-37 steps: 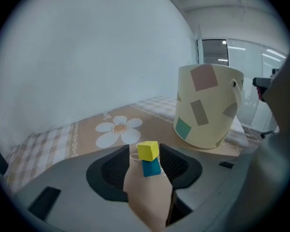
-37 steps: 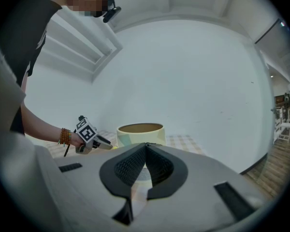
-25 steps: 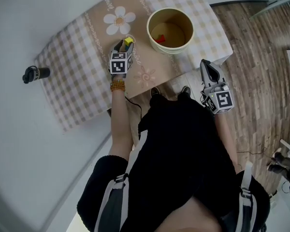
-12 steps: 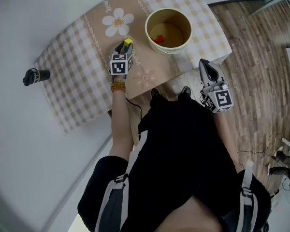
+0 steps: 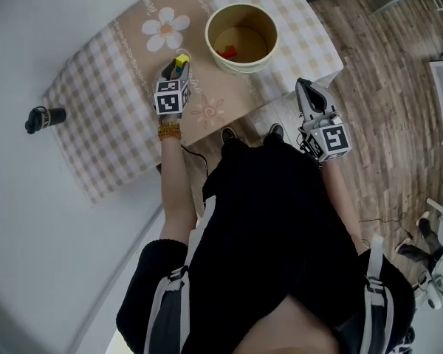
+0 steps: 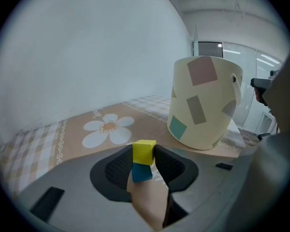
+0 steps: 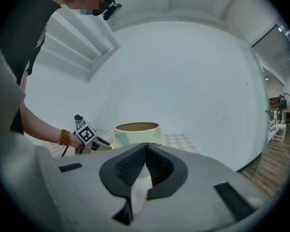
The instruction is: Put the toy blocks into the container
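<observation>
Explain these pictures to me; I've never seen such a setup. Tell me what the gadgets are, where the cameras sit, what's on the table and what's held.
A person holds a two-jaw gripper in each hand. One picture comes from a camera on the person's head, looking down; the other two come from cameras riding on the grippers, looking along their jaws. On the checked tablecloth stands a cream container with a red block inside. The left gripper has just been closing its jaws and now pinches a yellow block, with a blue block right beneath it. The right gripper is shut and empty, beside the table.
</observation>
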Available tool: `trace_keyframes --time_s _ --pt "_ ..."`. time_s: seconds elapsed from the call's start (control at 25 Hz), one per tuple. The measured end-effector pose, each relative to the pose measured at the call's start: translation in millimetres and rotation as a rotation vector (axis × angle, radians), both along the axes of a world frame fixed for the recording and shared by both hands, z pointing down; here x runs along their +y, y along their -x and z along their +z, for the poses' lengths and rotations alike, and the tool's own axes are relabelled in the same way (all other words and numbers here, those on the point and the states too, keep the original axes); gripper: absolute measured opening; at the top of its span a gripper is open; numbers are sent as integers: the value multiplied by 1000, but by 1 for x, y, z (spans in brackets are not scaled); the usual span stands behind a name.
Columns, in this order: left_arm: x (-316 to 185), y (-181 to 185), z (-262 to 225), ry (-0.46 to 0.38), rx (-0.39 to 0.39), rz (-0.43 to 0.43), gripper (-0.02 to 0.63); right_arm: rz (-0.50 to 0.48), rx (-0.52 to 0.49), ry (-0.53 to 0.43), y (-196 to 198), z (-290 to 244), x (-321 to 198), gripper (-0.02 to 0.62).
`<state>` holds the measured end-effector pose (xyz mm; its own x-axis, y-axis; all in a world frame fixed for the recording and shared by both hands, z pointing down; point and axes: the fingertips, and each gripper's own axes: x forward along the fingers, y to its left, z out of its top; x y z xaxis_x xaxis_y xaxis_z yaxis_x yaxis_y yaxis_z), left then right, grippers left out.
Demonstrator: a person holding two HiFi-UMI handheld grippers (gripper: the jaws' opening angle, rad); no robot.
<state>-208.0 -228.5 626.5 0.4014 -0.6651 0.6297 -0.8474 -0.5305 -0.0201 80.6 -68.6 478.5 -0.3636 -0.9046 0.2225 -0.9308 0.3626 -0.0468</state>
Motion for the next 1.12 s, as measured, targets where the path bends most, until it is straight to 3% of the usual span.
trace_keyframes --time_s 0.36,0.8,1.12 --pt "29 -13 -25 -60 27 18 150 -37 48 -14 -1 1 0 6" --pt "87 -57 -64 -156 146 59 150 5 25 8 -34 5 -4 6" --pt "115 -80 -62 -154 173 105 150 21 13 4 -43 4 -9 6"
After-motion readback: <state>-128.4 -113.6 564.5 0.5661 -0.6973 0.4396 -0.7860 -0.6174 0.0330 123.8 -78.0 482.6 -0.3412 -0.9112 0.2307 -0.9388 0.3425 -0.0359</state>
